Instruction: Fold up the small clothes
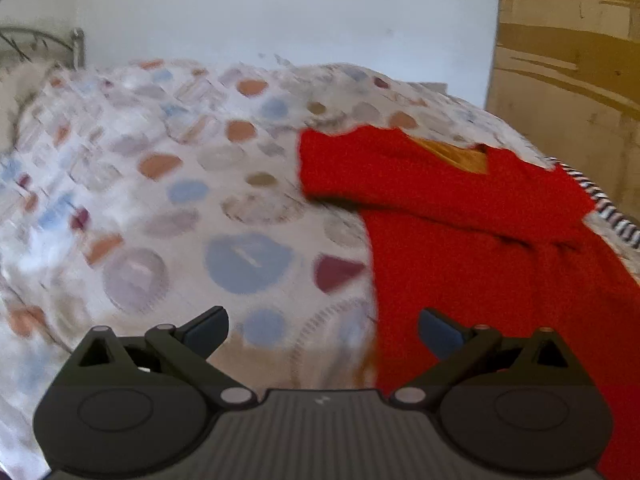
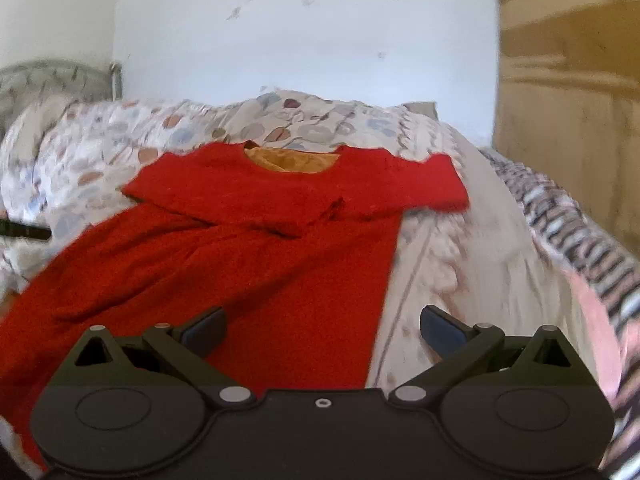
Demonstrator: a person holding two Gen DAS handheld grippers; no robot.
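A small red dress (image 2: pixel 256 248) with short sleeves and an orange lining at the neck lies spread flat on the bed, neck away from me. In the left wrist view the red dress (image 1: pixel 472 240) fills the right side. My left gripper (image 1: pixel 323 334) is open and empty, above the dress's left edge near the hem. My right gripper (image 2: pixel 323 332) is open and empty, above the dress's right edge near the hem.
The bed is covered by a white quilt (image 1: pixel 180 184) with coloured round patches. A striped cloth (image 2: pixel 580 248) lies along the bed's right side. A metal headboard (image 2: pixel 60 76) stands at far left, a white wall behind, a wooden cupboard (image 2: pixel 568 100) at right.
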